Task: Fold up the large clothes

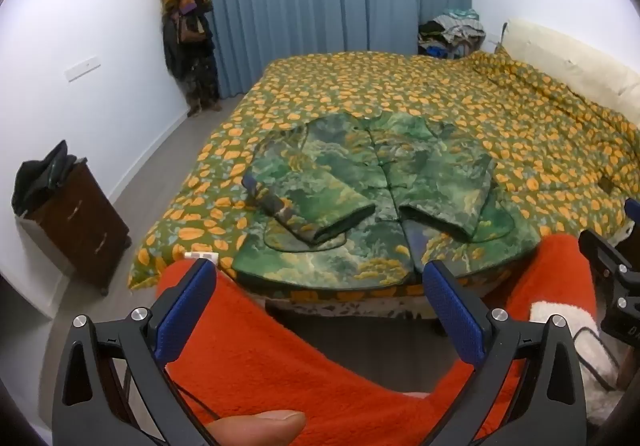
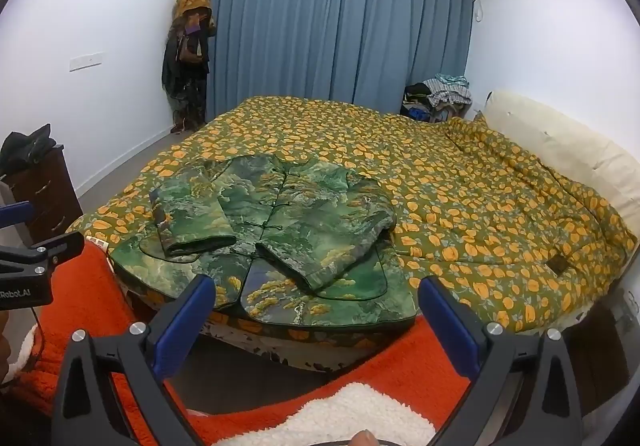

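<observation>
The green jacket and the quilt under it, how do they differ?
The green jacket bears a misty landscape print; the quilt has repeating orange blobs. The jacket lies small at the near edge, sleeves folded across its front; the quilt covers the whole bed, rumpled toward the headboard. Both share green grounds.

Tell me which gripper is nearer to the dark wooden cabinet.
Left. The left gripper is on the cabinet side of the jacket; the right gripper is farther right, beyond it.

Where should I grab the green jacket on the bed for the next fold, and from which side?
Take the green jacket by its bottom hem corners, coming from the near bed edge. The hem lies flat nearest both open grippers, left gripper and right gripper; both sleeves are already folded in.
</observation>
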A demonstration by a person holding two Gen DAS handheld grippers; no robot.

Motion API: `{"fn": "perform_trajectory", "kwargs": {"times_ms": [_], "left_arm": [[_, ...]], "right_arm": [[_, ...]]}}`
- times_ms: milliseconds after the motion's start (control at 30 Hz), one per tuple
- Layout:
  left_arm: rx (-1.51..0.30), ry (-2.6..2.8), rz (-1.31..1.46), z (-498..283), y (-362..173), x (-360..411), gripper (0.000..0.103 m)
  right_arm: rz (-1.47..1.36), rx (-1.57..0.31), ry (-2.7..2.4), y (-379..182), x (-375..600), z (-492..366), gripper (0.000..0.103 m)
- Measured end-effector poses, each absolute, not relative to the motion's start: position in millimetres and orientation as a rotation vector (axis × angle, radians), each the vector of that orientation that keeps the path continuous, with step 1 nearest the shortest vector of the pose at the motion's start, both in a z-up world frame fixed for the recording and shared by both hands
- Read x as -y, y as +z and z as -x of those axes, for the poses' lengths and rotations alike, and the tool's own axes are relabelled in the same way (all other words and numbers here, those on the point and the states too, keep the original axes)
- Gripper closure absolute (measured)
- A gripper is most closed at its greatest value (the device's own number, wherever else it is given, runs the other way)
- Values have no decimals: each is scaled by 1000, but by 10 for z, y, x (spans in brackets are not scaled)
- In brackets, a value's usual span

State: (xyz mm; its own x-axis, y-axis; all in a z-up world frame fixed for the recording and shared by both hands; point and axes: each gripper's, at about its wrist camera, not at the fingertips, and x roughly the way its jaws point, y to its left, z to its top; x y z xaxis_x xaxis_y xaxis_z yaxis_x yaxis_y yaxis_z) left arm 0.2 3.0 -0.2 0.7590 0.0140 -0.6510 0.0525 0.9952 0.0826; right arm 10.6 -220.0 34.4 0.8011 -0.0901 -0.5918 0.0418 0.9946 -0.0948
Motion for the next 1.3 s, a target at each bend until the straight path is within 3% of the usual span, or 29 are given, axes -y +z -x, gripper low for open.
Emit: {"fn": "perform_trajectory", "kwargs": {"times_ms": [1300], "left_arm": [[-683, -44, -94, -15, 64, -86, 0]], "right_arm": [[89, -638, -73, 338, 2204, -117, 0]]}}
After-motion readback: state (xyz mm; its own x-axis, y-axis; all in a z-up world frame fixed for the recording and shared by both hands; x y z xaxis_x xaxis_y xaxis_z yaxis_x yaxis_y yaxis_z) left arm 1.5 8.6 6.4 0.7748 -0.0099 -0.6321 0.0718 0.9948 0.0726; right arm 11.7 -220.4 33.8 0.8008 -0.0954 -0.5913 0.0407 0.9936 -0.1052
